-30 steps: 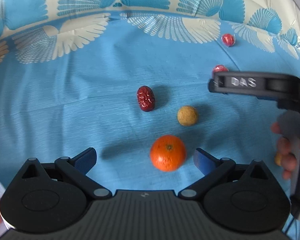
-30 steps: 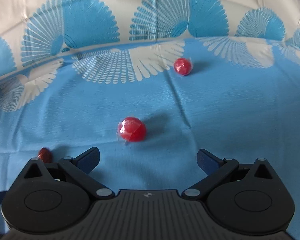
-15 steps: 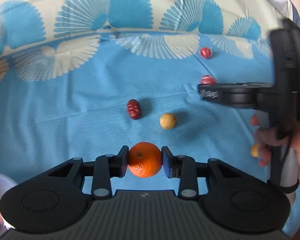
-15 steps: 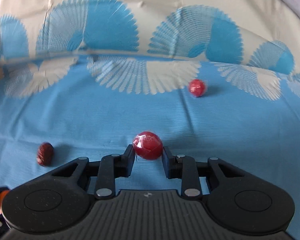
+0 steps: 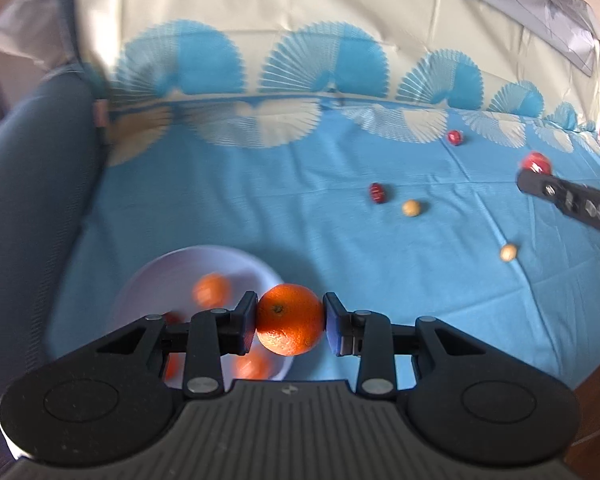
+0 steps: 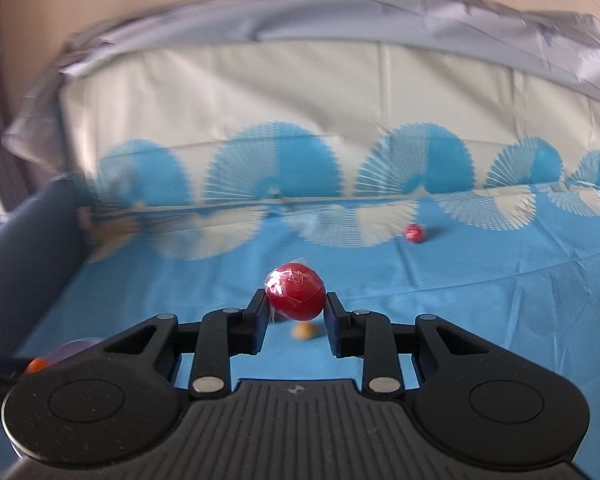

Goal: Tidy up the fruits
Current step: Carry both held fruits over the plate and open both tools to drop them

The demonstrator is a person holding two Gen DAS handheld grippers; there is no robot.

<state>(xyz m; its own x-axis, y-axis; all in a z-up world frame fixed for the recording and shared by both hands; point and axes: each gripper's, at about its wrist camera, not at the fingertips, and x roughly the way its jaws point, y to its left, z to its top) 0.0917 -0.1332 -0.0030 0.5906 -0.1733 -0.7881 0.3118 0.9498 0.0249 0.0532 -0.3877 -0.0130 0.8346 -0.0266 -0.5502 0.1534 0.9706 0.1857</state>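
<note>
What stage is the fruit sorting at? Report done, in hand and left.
Done: several orange fruits lie in the white round bowl. In hand: the left hand-held gripper clamps a round orange mandarin; the right hand-held gripper clamps a plastic-wrapped red ball-shaped fruit. Left: five small fruits on the blue patterned tablecloth.

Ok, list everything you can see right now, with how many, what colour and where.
orange: one, orange, held in the left claw above the bowl's rim
wrapped red fruit: one, red, held in the right claw
bowl: one, white, near left; blurred orange and red fruit inside
red fruit on cloth: two, one round far right, one dark oval mid-cloth
tan fruit: two, one beside the oval, one nearer right
tablecloth: one, blue with white fans
left claw: black, shut
right claw: black, shut
</note>
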